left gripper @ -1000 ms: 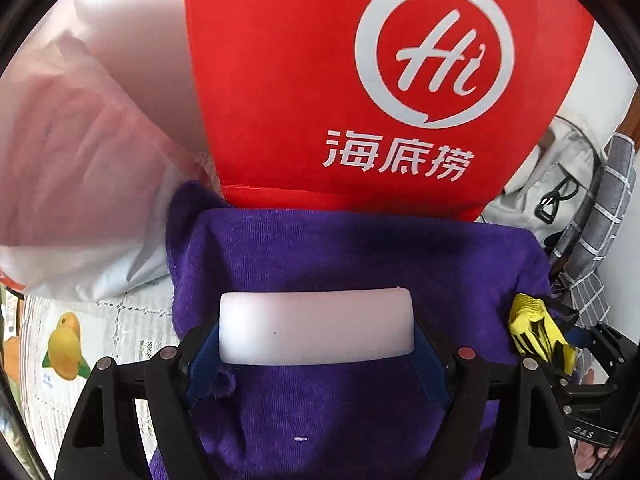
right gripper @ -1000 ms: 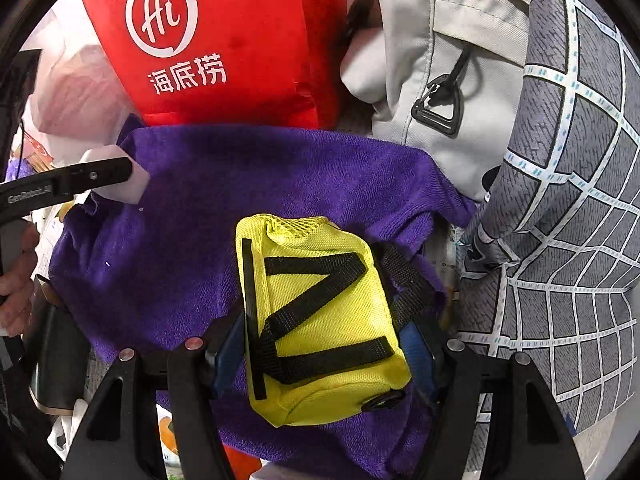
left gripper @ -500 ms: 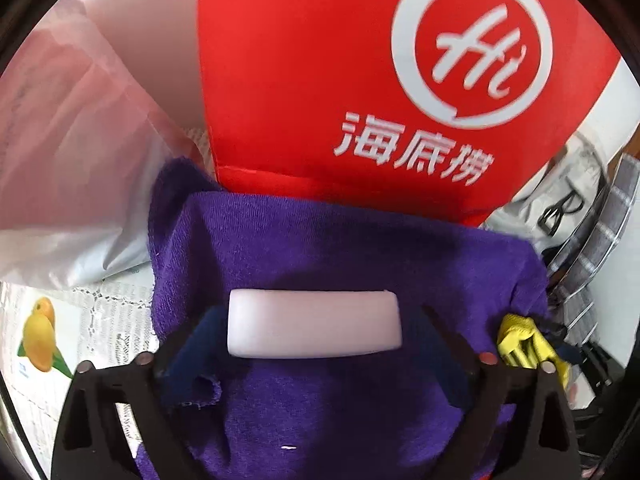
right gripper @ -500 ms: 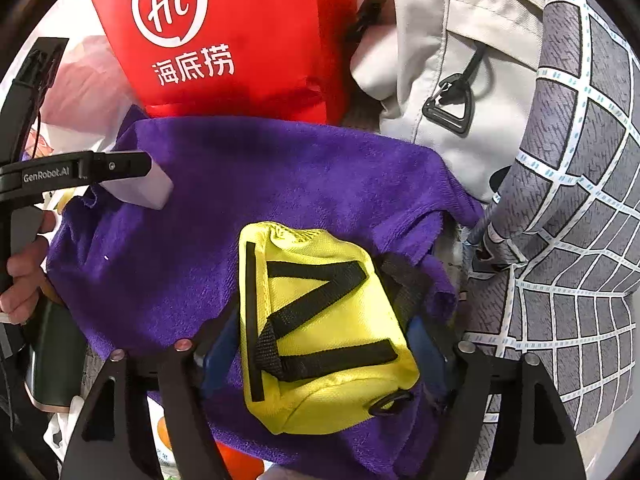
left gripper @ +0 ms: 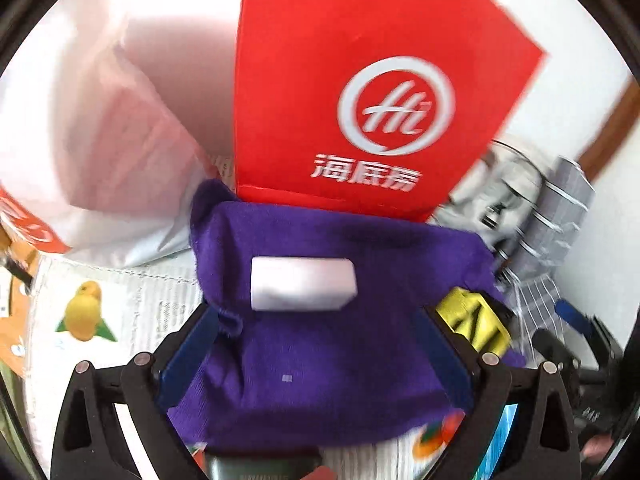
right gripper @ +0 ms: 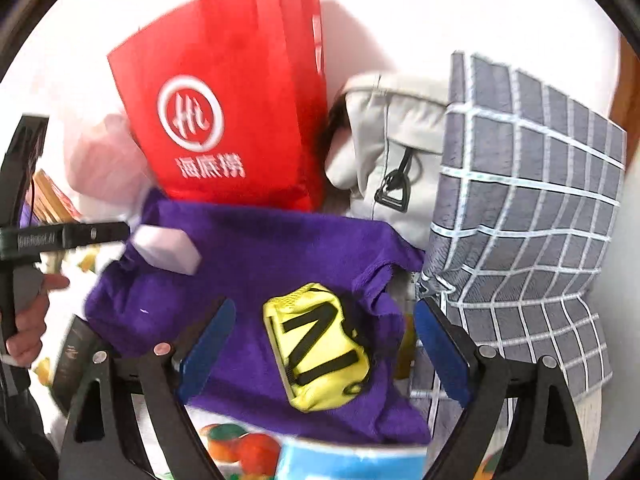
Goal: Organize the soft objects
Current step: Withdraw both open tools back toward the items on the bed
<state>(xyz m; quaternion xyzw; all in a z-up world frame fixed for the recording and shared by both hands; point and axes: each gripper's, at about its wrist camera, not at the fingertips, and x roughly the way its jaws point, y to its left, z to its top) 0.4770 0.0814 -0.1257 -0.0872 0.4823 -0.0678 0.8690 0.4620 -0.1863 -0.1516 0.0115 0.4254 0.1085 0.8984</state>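
A purple towel (left gripper: pixel 320 360) (right gripper: pixel 256 264) lies spread over things on the table. On it rest a white foam block (left gripper: pixel 302 283) (right gripper: pixel 166 250) and a yellow pouch (right gripper: pixel 318 346) (left gripper: pixel 476 320) with black straps. My left gripper (left gripper: pixel 320 320) is open and empty, and the block lies just beyond its blue pads (left gripper: pixel 192 352). My right gripper (right gripper: pixel 324 312) has its jaws opening. The pouch lies between them, untouched by either pad (right gripper: pixel 440 344). The left gripper's black finger (right gripper: pixel 68 236) shows at the left of the right wrist view, beside the block.
A red paper bag (left gripper: pixel 360 100) (right gripper: pixel 232 120) stands behind the towel, with a white plastic bag (left gripper: pixel 100 160) to its left. A pale backpack (right gripper: pixel 384 152) and a grey checked cushion (right gripper: pixel 520 208) crowd the right. A fruit-print tablecloth (left gripper: pixel 84 316) shows at the left.
Both grippers opened and drew up and back. The left let go of the white block and the right let go of the yellow pouch; both stay on the towel.
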